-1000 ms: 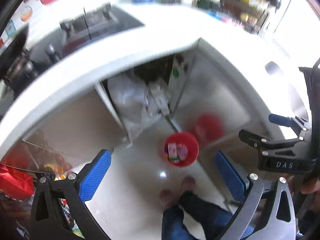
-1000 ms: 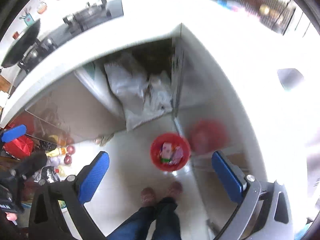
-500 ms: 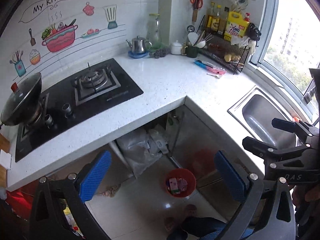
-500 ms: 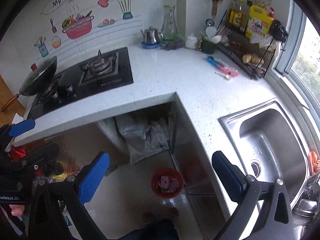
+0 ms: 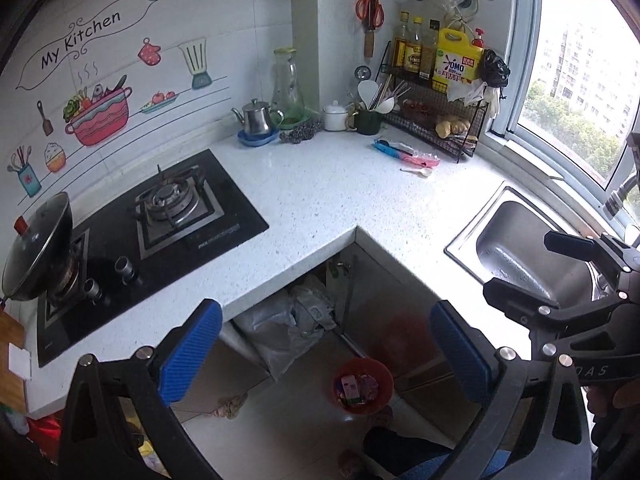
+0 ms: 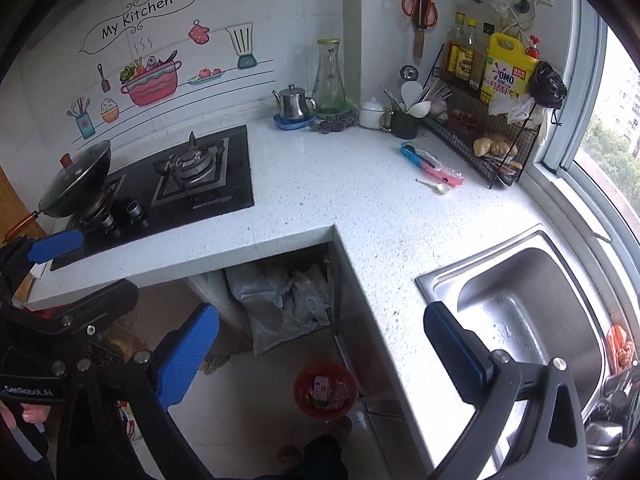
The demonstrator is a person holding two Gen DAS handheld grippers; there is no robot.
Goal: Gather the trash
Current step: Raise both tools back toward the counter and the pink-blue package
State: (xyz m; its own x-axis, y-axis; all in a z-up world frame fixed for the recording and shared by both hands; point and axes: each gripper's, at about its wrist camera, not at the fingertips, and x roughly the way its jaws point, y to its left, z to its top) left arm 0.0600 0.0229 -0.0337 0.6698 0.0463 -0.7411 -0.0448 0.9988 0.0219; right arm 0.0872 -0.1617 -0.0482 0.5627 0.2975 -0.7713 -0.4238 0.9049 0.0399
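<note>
Far left on the white tiled wall you've got a cartoon sticker (image 6: 140, 20) that reads "My Kitchen". Below it sits the black glass gas hob (image 5: 160, 236), with small white lettering on its front edge that's too tiny to read. Your left gripper (image 5: 326, 354) has its blue-padded fingers spread wide apart with nothing between them, held high over the speckled white stone countertop (image 5: 320, 200); in the right wrist view its body shows a partial "GenRobot.AI" label. Down on the floor between those fingers is the small red round trash bin (image 5: 363, 386) with pink cartons inside, right by your feet. Moving right, the wire rack holds a yellow detergent jug (image 6: 508, 68) marked "OMO". Your right gripper (image 6: 322, 352) is also wide open and empty, near the stainless steel sink (image 6: 520, 308); its side reads "DAS" in the left wrist view.
</note>
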